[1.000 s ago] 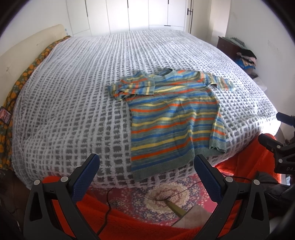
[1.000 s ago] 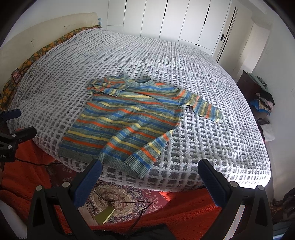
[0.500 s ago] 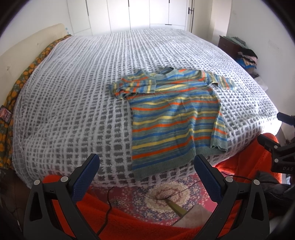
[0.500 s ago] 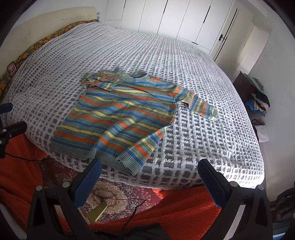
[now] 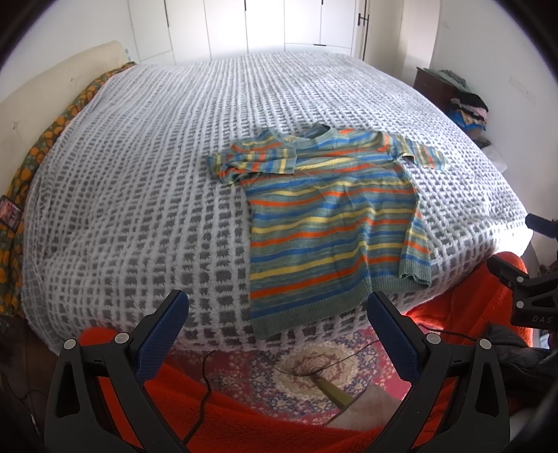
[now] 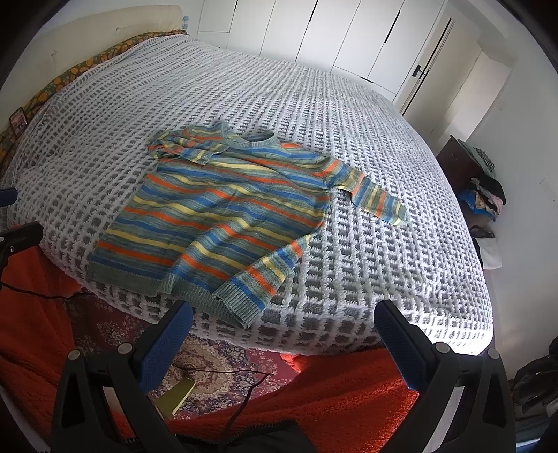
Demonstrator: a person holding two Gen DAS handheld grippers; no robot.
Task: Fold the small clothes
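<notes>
Bedroom with white wardrobe doors (image 5: 279,24) at 12 o'clock and a bed (image 5: 139,174) under a grey-and-white woven coverlet, seen from both wrist cameras. At 6 o'clock in each view the tongs are seen held off the near edge of the bed, above an orange blanket (image 5: 244,418) and a patterned rug (image 5: 314,366). The left tongs (image 5: 277,306) are spread wide and nothing is held between them; the right tongs (image 6: 282,317) are likewise spread wide and empty. Both pairs are aimed at the bed, presumably so that the garment can be surveyed before a first grasp is chosen.

Just beyond the fingertips the striped sweater (image 5: 331,223) is laid flat, front up, its hem at the near edge of the bed and its neckline toward 12 o'clock. In the left view one sleeve is seen bunched across the shoulder at about 10 o'clock of the garment. In the right view a second sleeve (image 6: 376,198) is seen stretched out toward 3 o'clock, while a cuffed, ribbed edge (image 6: 244,296) lies folded in along the garment's right side near the hem. Folding is judged barely begun; the outstretched sleeve is the likely next thing to be brought inward.

A dark cabinet with piled clothes (image 6: 484,195) stands against the wall at 3 o'clock, well apart from the sweater.
</notes>
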